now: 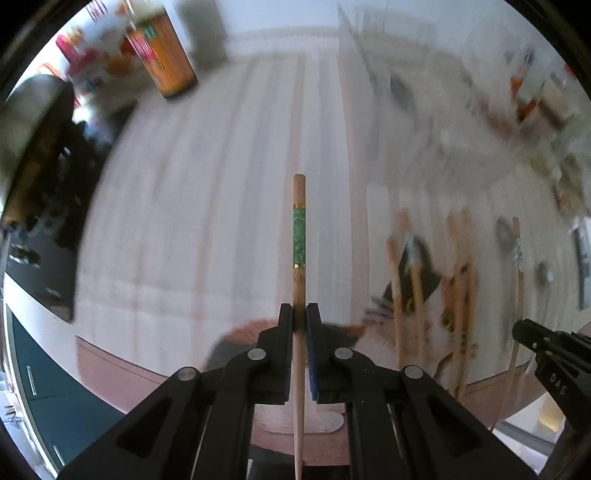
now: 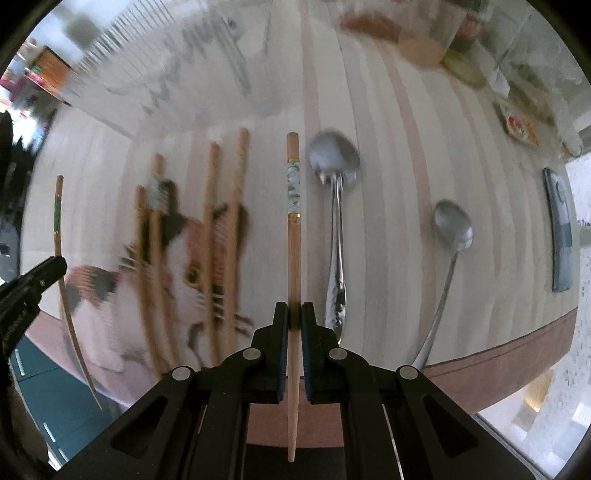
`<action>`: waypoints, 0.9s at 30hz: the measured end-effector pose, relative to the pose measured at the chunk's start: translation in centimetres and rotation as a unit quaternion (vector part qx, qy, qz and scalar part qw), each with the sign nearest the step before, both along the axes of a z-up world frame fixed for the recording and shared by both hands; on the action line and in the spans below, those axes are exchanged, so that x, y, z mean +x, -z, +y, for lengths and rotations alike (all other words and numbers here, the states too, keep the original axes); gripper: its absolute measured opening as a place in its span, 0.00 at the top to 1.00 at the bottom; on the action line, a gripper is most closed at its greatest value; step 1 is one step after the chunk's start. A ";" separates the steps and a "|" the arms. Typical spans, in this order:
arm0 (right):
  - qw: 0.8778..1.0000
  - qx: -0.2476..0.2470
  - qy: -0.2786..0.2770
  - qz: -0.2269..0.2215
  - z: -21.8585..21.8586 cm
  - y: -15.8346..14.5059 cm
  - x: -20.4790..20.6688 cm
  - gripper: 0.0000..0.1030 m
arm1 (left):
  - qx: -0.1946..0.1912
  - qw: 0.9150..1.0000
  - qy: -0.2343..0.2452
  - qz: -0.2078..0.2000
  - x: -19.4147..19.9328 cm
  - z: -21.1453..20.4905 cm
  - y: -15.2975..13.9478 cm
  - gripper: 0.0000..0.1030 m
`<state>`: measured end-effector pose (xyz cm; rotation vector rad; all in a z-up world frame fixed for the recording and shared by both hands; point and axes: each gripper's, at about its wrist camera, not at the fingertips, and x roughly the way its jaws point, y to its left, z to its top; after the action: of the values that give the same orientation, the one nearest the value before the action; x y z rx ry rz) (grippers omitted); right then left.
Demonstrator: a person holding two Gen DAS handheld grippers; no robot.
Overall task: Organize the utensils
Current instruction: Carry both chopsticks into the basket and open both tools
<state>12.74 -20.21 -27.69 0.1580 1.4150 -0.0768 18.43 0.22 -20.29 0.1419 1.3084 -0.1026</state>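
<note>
My left gripper [image 1: 299, 314] is shut on a wooden chopstick with a green band [image 1: 299, 236] and holds it above the striped mat; it also shows in the right wrist view [image 2: 58, 236]. My right gripper [image 2: 294, 314] is shut on a wooden chopstick with a pale blue-white band [image 2: 293, 206], held above the table. Several wooden chopsticks [image 2: 221, 236] lie side by side over a cat picture [image 2: 184, 273] on the mat. Two metal spoons [image 2: 334, 229] [image 2: 448, 240] lie to the right of my right gripper. The views are motion-blurred.
An orange canister [image 1: 166, 55] stands at the far left of the table. A wire dish rack [image 2: 177, 62] and jars [image 2: 424, 33] stand at the back. A grey remote-like object [image 2: 561, 229] lies at the right. The table's front edge [image 2: 498, 365] is close.
</note>
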 end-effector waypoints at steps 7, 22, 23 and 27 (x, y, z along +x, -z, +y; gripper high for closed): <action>0.996 0.026 -0.001 -0.083 -1.5 -7.6 1.5 0.93 | -0.024 0.996 0.001 -0.088 1.3 0.2 -9.5 0.96; 0.983 0.068 0.001 -0.170 -3.4 -17.9 15.4 0.93 | -0.126 0.988 0.035 -0.078 13.4 -4.6 -17.2 0.96; 0.984 0.069 0.002 -0.165 -3.4 -17.6 16.8 0.93 | -0.129 0.989 0.036 -0.067 14.6 -5.1 -16.8 0.96; 0.989 0.069 0.008 -0.133 -3.4 -15.5 21.5 0.93 | -0.129 0.991 0.032 -0.024 18.4 -6.8 -14.1 0.96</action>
<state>34.27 -23.62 -12.15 0.2838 1.1519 0.0290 36.82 -6.57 -6.18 -0.0352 1.2320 -0.3197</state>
